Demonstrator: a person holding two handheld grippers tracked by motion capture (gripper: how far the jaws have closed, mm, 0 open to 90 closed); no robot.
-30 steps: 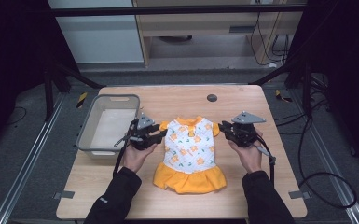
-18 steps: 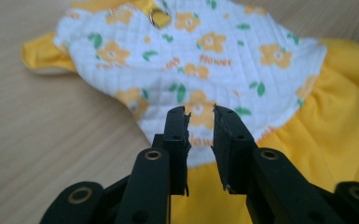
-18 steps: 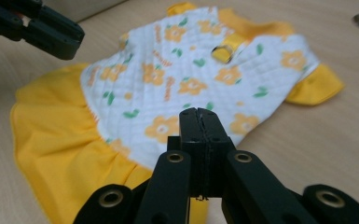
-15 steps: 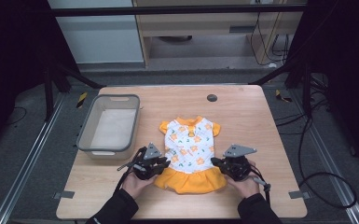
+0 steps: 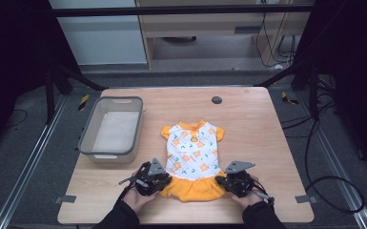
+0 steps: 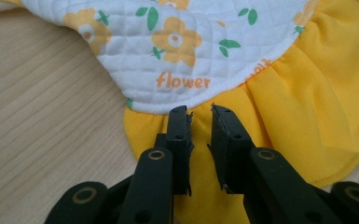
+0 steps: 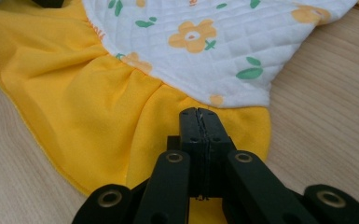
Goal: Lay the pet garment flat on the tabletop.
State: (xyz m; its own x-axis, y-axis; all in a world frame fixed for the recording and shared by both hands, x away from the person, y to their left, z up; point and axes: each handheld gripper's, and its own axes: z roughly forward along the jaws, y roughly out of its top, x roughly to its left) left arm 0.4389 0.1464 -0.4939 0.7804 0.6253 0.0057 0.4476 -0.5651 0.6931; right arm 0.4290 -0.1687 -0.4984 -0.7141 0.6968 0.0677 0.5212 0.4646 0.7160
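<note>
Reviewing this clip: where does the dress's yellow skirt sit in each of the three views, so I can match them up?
High view: yellow skirt at the near table edge, between the left gripper and right gripper.
Left gripper view: skirt at right and centre, under the parted jaws.
Right gripper view: skirt at left and centre, under the closed jaws.
Shared landmark: the white flowered bodice above the skirt.

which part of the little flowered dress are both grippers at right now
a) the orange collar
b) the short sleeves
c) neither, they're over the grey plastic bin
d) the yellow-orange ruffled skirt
d: the left gripper and the right gripper both sit over the yellow-orange ruffled skirt at the near end of the white flowered dress, one at each side.
</note>
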